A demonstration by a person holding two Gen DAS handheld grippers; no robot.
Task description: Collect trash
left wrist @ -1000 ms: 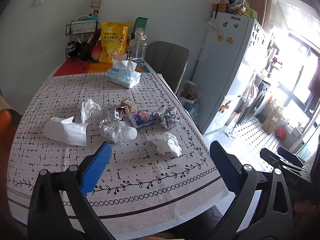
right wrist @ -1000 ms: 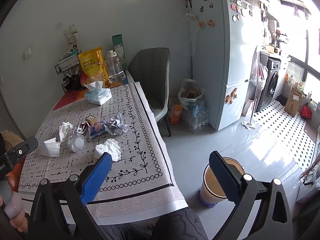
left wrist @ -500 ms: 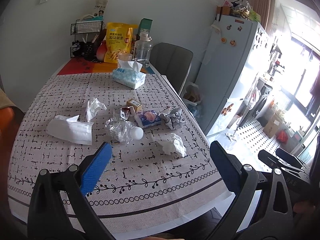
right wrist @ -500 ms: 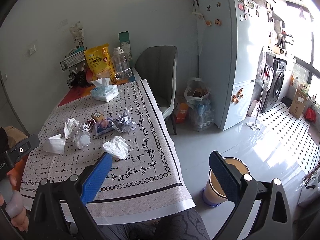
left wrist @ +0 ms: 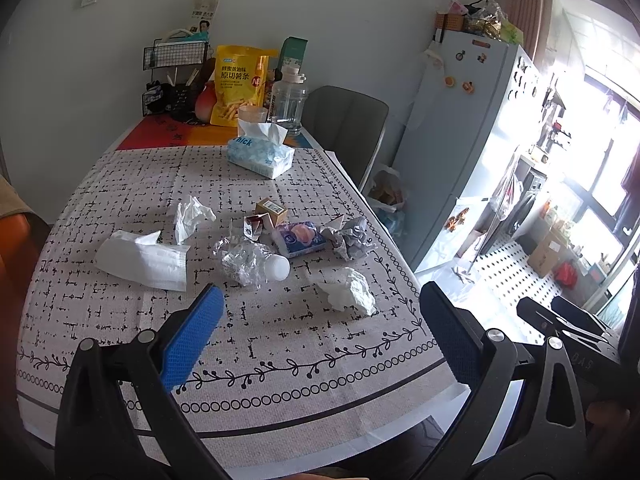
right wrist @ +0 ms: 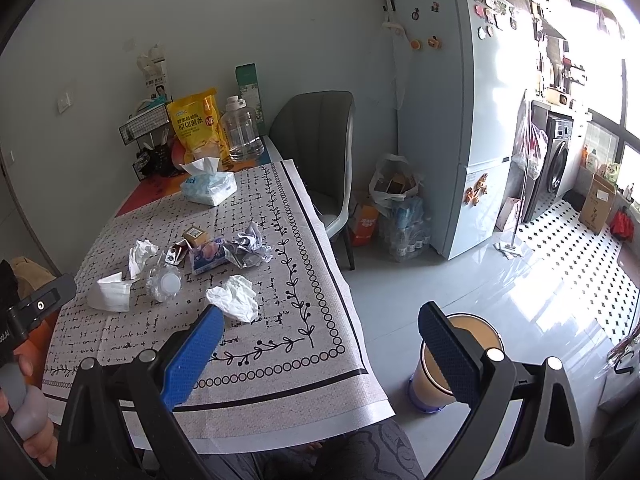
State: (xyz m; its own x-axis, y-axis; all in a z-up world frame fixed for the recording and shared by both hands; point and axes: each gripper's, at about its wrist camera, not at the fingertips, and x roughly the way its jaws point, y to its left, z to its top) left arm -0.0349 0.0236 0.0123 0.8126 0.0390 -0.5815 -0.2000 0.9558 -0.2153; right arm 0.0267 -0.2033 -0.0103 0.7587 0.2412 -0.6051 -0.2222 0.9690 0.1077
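Note:
Trash lies mid-table: a crumpled white tissue (left wrist: 352,290) (right wrist: 236,298), a crushed clear bottle (left wrist: 252,262) (right wrist: 164,282), a folded white paper (left wrist: 144,258) (right wrist: 110,294), a second tissue (left wrist: 192,216), a blue snack wrapper (left wrist: 300,238) (right wrist: 208,256), a grey crumpled wrapper (left wrist: 350,236) (right wrist: 248,246) and a small brown box (left wrist: 272,210). My left gripper (left wrist: 320,332) is open and empty above the table's near edge. My right gripper (right wrist: 320,344) is open and empty over the table's near right corner. A tan trash bin (right wrist: 456,364) stands on the floor, right of the table.
A tissue box (left wrist: 260,154), a yellow snack bag (left wrist: 238,84), a clear jug (left wrist: 289,98) and a wire rack (left wrist: 174,76) stand at the table's far end. A grey chair (right wrist: 324,160), bags on the floor (right wrist: 394,208) and a fridge (right wrist: 452,112) stand to the right.
Both grippers have moved slightly closer to the table and the trash now appears a bit larger. Both jaws have stayed open.

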